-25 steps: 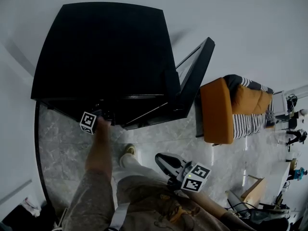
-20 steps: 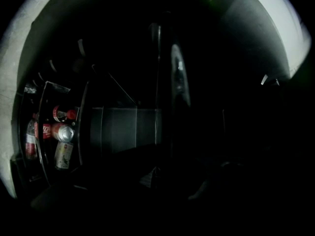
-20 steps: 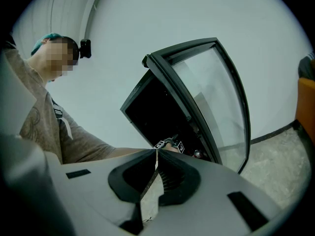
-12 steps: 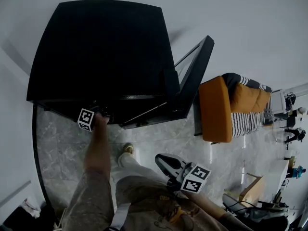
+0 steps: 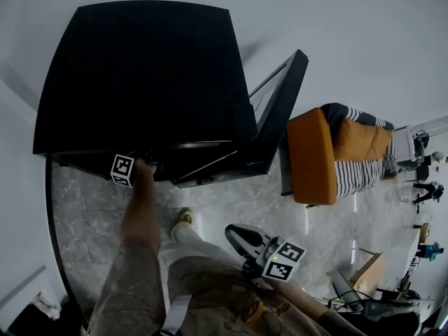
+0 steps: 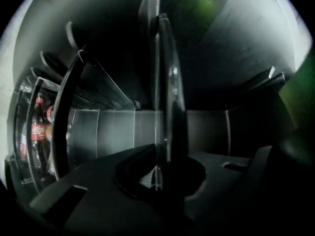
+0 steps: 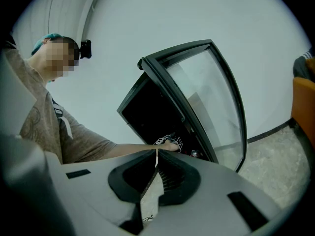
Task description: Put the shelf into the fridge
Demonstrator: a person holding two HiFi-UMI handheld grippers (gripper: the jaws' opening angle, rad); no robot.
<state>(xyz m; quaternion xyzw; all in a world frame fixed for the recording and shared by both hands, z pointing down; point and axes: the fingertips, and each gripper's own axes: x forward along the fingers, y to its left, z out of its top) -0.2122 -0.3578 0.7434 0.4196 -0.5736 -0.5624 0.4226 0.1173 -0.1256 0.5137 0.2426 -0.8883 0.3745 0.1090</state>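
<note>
Blk fridge [image 5: 140,68]; orange sofa [image 5: 311,159]

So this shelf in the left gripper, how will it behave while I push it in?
Probably stiff: the shelf runs dead straight out from the left gripper, no sag. It looks like framed glass, so likely heavy for its size and fragile against the fridge. Pinched at one edge only, it may twist in the grip.
</note>
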